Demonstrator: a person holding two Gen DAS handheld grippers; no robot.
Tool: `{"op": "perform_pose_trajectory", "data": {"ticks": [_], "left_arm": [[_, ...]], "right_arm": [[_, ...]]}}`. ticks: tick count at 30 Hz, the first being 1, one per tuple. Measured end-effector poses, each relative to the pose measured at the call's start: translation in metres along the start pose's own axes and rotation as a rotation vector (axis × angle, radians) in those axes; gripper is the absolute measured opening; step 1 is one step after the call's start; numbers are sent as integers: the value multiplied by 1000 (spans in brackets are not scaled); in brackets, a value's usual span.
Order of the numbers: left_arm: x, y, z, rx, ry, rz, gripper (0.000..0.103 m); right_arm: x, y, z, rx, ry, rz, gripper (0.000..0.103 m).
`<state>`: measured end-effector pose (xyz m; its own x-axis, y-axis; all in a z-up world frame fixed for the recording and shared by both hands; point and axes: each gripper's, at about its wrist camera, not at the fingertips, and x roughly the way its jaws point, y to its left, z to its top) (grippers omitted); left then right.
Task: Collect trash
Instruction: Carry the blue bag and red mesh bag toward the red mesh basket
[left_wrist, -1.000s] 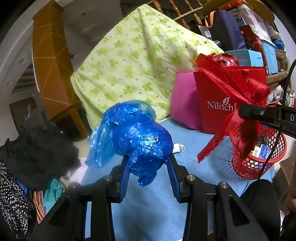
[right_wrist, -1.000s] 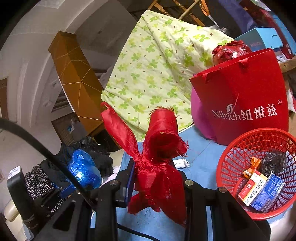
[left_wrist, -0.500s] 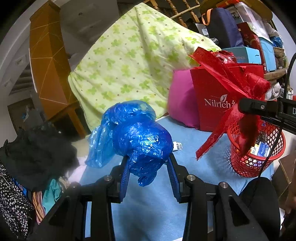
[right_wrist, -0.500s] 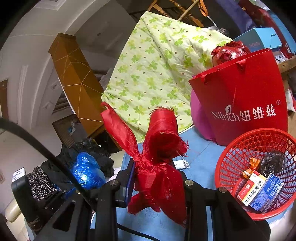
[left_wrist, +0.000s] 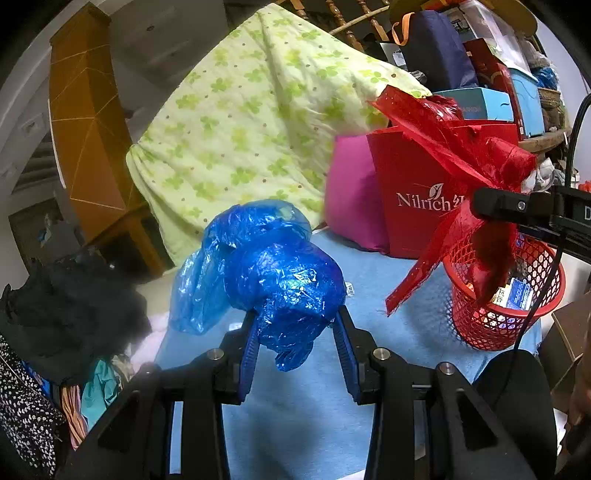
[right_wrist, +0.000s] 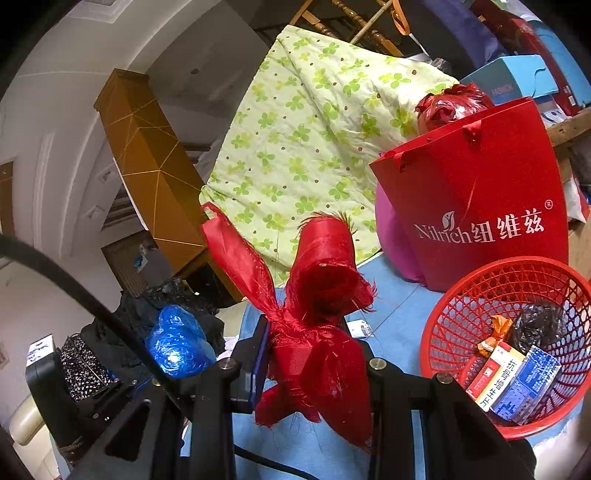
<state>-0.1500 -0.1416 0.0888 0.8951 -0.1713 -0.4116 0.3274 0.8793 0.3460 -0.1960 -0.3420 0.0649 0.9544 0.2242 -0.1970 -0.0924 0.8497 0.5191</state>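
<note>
The left gripper (left_wrist: 297, 325) is clamping a crumpled blue plastic bag (left_wrist: 280, 277) between its fingers, and the bag is hiding the fingertips and most of a small white label (left_wrist: 349, 288) lying on the blue bed sheet (left_wrist: 303, 417). The right gripper (right_wrist: 314, 354) is pinching a frayed red ribbon (right_wrist: 321, 295) above that sheet, just left of the red basket (right_wrist: 461, 306) near its right edge, whose boxes and wrappers are partly cut off.

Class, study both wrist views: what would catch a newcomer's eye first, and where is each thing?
The crumpled blue plastic bag clamped in the left gripper, and the frayed red fabric clamped in the right gripper, fill the foregrounds. To the right on the blue sheet stands a red mesh basket holding medicine boxes, below a red gift bag.
</note>
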Motion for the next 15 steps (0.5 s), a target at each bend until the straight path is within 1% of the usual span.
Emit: {"op": "perform_pose_trajectory", "data": {"ticks": [15], "left_arm": [[5,-7,1,21,9,-27,41]], "right_arm": [[-10,0,-2,13,-17,-29,36]]}}
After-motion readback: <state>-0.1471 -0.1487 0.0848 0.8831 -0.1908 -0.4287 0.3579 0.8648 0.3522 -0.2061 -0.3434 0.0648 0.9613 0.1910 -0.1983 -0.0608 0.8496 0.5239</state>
